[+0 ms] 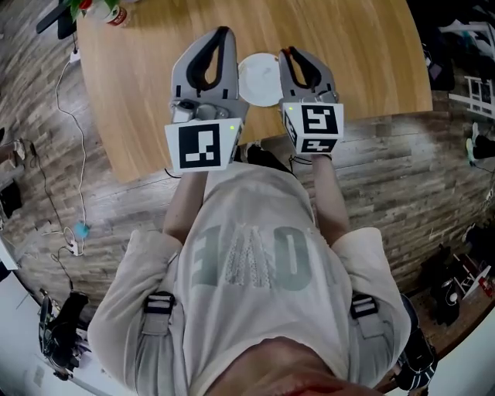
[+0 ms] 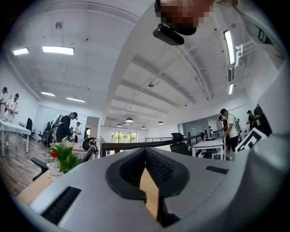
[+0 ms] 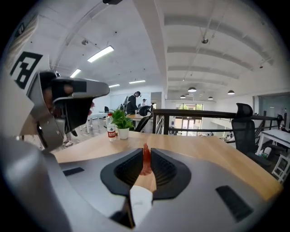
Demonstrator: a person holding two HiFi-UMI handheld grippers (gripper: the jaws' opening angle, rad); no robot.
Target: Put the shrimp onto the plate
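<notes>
A small red shrimp point(image 3: 146, 162) is pinched upright between the jaws of my right gripper point(image 3: 146, 153), which is shut on it. In the head view that right gripper point(image 1: 288, 54) hovers over the wooden table point(image 1: 139, 85), just right of a small white plate point(image 1: 259, 77). Part of the plate point(image 3: 140, 200) shows white through the gap under the jaws. My left gripper point(image 1: 223, 35) hovers at the plate's left side. Its jaws are shut with nothing between them in the left gripper view point(image 2: 145, 153).
A potted plant point(image 3: 121, 120) and a red-labelled bottle point(image 3: 110, 128) stand at the table's far left corner point(image 1: 99, 9). A white cable point(image 1: 66, 116) runs over the floor on the left. Office chairs, desks and several people are far behind.
</notes>
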